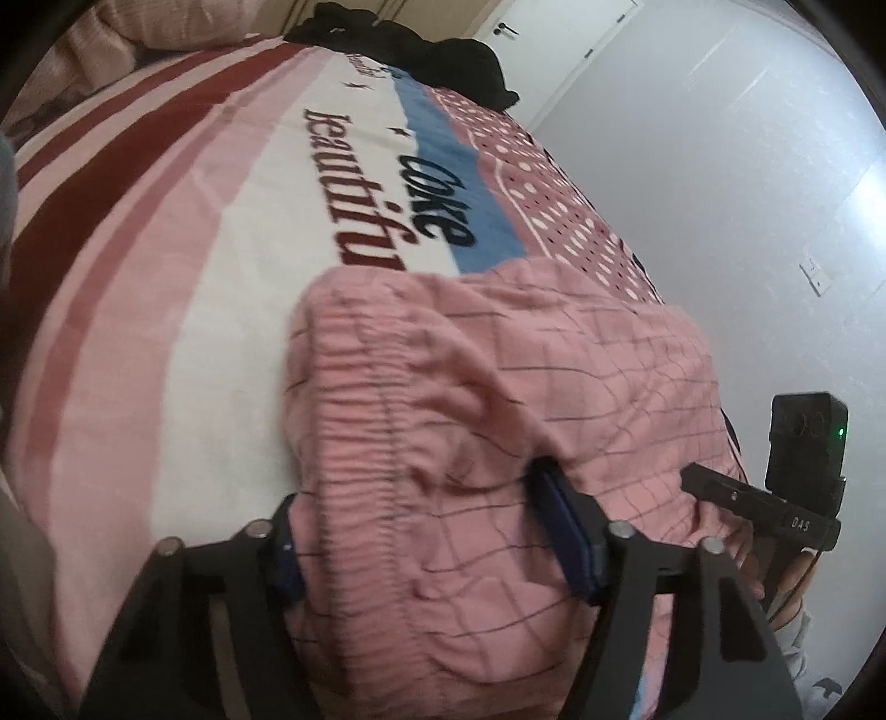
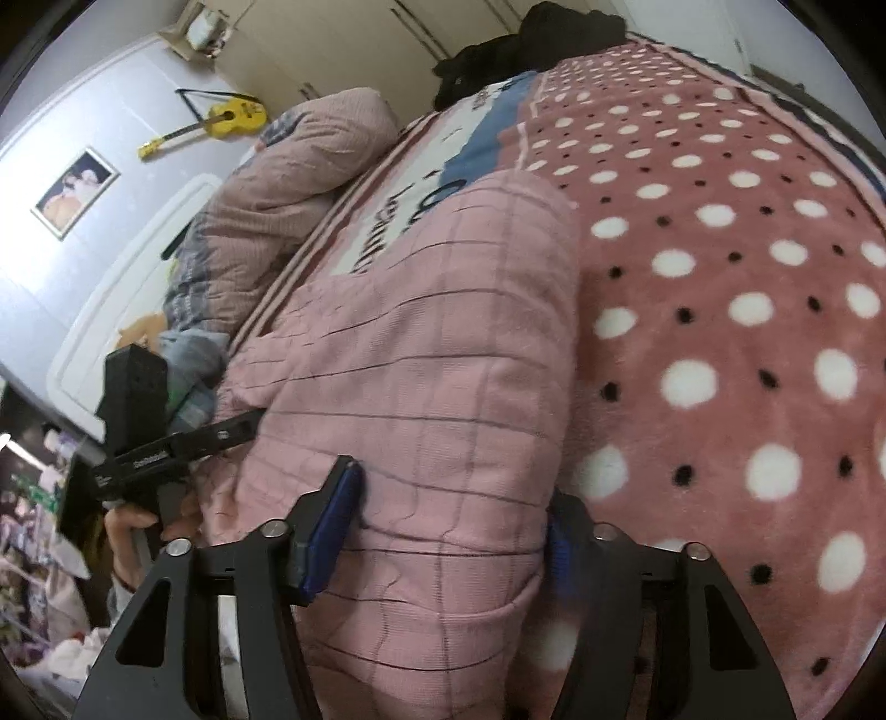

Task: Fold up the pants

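Note:
Pink checked pants (image 1: 498, 360) lie folded in a thick bundle on the bed, with the gathered elastic waistband toward the left in the left wrist view. My left gripper (image 1: 421, 531) stands open and wide over the waistband end, with cloth bulging between its blue pads. My right gripper (image 2: 448, 531) is also open, straddling the smoother leg side of the pants (image 2: 432, 332); its right pad sits at the cloth's edge. Each view shows the other gripper's fingers (image 1: 720, 490) (image 2: 221, 435) lying against the bundle's side.
The bed's blanket (image 1: 221, 277) has red stripes, lettering and a dotted pink part (image 2: 747, 277). Black clothes (image 1: 421, 50) are piled at the far end. A pink quilt (image 2: 288, 183) lies on the left. The bed edge and a white wall (image 1: 720, 166) are on the right.

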The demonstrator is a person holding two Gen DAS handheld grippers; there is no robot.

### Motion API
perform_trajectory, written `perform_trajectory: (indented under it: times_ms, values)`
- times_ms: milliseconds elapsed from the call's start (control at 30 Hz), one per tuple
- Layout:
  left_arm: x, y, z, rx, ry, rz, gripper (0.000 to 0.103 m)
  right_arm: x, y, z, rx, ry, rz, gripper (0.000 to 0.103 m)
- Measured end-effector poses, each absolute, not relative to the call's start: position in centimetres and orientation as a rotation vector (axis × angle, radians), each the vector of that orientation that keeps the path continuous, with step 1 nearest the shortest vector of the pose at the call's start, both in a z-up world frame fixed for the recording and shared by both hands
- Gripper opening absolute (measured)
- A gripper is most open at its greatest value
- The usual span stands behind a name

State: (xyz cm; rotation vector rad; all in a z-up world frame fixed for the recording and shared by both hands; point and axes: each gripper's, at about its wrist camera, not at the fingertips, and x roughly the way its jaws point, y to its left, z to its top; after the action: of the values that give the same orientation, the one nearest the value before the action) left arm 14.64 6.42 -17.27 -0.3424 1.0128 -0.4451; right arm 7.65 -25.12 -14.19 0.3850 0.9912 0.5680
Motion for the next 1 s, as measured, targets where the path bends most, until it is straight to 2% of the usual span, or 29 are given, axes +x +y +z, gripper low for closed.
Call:
perform_trajectory:
  times_ms: [67,167,333,700,1000]
  values:
    - [14.2,6.1,-16.8,-0.335,1.002,-0.443,0.048,7.6,-24.9,-14.0,0.384,0.988,0.571,0.042]
    - [13.6,6.0,-15.9,-0.318,0.978,-0.437,0.034,7.6,-24.9,-13.5,0.401,0.975,0.578,0.029]
    - [12.9,6.3,-13.5,-0.324,0.93,-0.448,0.018,7.7,-24.3,-11.8,0.375,0.95,0.561,0.019]
    - [9.8,8.8,-3.6,-0.224,0.775,-0.397,0.012,7.0,-18.9,-4.4,0.288,0.86,0.561,0.016]
    - [5.4,19.1,5.8,-0.173,0.674,-0.242,0.012,4.1,-7.8,4.5,0.243,0.729,0.674,0.016]
